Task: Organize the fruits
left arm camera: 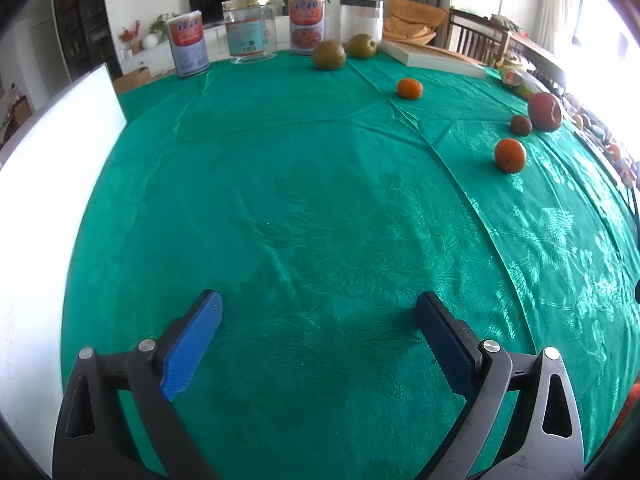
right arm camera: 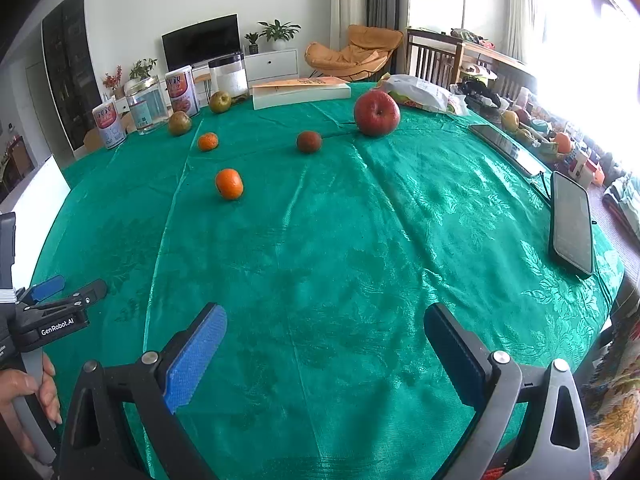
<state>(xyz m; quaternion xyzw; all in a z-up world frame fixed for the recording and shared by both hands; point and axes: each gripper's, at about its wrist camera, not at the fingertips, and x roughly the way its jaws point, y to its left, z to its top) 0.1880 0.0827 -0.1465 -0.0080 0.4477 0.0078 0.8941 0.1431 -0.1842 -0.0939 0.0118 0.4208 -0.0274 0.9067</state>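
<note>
Fruits are lying loose on the green cloth, none in your claws.

You are holding the left gripper and the right gripper with jaws standing wide apart, nothing between them, both hovering over bare cloth. Beyond the right gripper, an orange is sitting nearest, then a second orange, a brown fruit and an apple. Two pears are resting by the tins at the far edge.

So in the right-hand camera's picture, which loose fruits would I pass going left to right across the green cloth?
Greenish pear, small orange, second pear, nearer orange, small dark brown fruit, red apple.
</note>
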